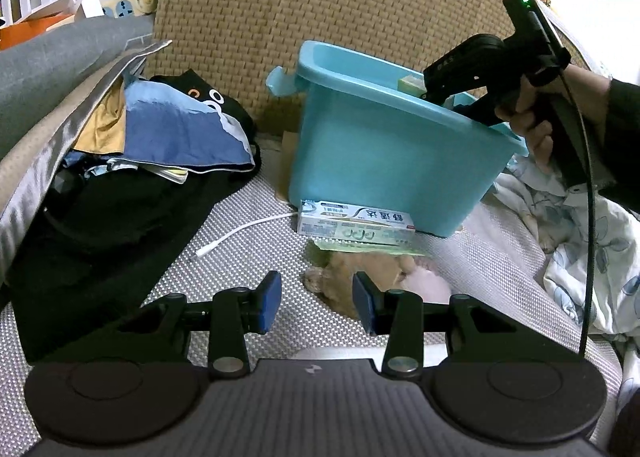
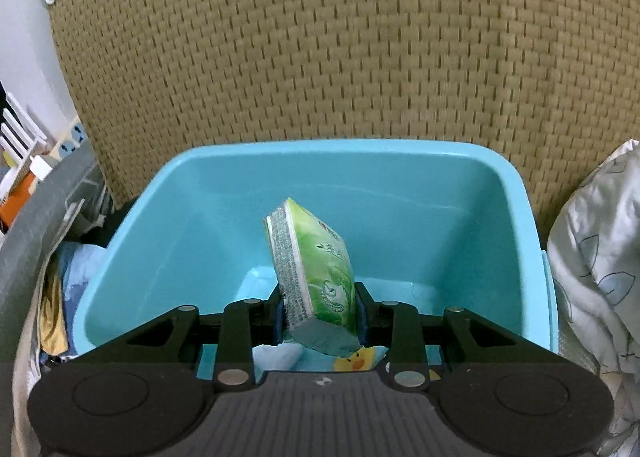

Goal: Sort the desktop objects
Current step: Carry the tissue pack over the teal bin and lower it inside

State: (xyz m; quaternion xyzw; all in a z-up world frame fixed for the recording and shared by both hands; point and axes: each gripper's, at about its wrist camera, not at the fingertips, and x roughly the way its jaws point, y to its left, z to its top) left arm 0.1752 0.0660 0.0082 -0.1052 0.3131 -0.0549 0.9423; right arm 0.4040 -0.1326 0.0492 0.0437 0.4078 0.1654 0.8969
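right gripper (image 2: 320,311) pads clamp green tissue pack (image 2: 316,269), held over blue tub (image 2: 516,193); tub floor mostly hidden. left gripper (image 1: 316,303) half open, holding nothing, above toothpaste box (image 1: 356,223) beside tub; object under box unclear.

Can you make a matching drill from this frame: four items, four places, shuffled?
Items:
1. green packet
2. toothpaste box
3. white cable
4. left gripper

Places:
A. lying on the grey mat
B. hanging empty above the mat
C. clamped between the right gripper's fingers, over the blue tub
D. against the tub's base

Pairs: 1-C, 2-D, 3-A, 4-B
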